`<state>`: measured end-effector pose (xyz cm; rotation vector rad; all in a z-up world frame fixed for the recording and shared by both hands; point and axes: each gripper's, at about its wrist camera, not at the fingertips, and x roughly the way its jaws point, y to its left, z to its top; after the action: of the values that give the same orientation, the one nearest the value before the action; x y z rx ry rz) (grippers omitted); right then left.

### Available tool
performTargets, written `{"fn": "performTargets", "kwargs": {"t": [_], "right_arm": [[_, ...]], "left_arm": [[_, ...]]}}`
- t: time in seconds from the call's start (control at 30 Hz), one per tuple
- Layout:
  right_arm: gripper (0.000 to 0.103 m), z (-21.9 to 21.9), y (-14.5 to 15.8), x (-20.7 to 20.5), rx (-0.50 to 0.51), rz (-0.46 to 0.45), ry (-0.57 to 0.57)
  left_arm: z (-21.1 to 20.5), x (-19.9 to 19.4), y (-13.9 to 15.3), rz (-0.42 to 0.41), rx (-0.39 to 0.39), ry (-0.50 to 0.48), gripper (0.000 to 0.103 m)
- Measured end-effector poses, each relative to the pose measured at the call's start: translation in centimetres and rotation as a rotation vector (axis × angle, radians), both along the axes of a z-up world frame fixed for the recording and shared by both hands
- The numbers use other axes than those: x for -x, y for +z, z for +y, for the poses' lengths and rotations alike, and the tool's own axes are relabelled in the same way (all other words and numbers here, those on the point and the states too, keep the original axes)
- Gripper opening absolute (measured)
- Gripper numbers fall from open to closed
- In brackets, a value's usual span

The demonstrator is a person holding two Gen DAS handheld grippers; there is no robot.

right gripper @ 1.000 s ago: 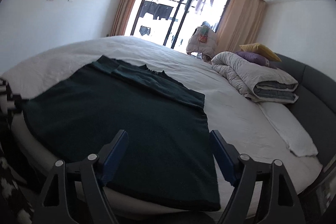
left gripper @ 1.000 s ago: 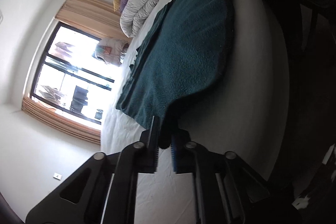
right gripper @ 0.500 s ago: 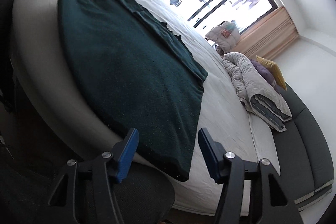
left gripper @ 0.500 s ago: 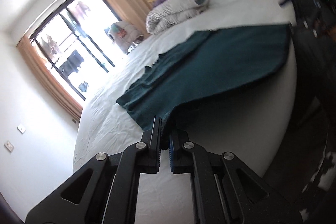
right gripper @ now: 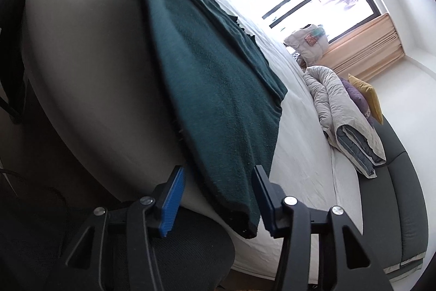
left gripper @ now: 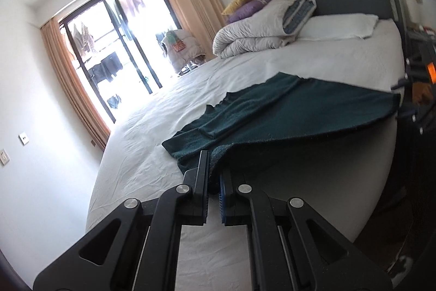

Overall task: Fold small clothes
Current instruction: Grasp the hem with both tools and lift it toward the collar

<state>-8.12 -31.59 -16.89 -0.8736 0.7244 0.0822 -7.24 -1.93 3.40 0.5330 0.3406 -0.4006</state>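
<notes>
Start at the left: your left tongs (left gripper: 214,187) are clenched on a corner of the dark teal, nubby knit garment (left gripper: 286,111), with the fabric bunched between the black finger and the blue pad. From that pinch the cloth runs toward 1 o'clock across the white-sheeted round bed (left gripper: 152,149), its near edge lifted off the mattress side. A narrower strip, probably a sleeve, lies on top of the body panel toward 12 o'clock.

Moving right, your right tongs (right gripper: 216,198) stand released. The blue pads sit either side of the garment's (right gripper: 218,89) opposite near corner, which hangs between them. I cannot tell whether either pad touches the cloth.

By my reading you are early in the fold. The sleeve part looks tucked in, one corner is secured, but the second corner is not yet gripped, and the main fold across the body remains. The garment lies mostly flat near the bed edge, at 10 to 12 o'clock in the right view.

Farther off, the rolled grey quilt (left gripper: 261,26) sits near the headboard, well apart from the work.
</notes>
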Motion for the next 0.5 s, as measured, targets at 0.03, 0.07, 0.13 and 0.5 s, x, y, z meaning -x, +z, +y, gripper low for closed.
{"fn": "performTargets", "kwargs": {"t": [0.03,0.07,0.13,0.5], "right_arm": [[0.052,0.2,-0.2,0.1,0.003,0.006,0.007],[0.053,0.4,-0.3,0.1,0.008,0.007,0.014],[0.052,0.6,-0.6,-0.3,0.023,0.017,0.01],[0.025,-2.8,-1.4,-2.4,0.057,0.062,-0.086]], "left_arm": [[0.2,-0.2,0.4,0.002,0.015,0.005,0.005],[0.3,-0.5,1.0,0.001,0.033,0.01,0.005],[0.3,-0.9,1.8,-0.005,0.048,0.01,0.005],[0.8,-0.1,2.2,-0.008,0.048,0.013,0.005]]}}
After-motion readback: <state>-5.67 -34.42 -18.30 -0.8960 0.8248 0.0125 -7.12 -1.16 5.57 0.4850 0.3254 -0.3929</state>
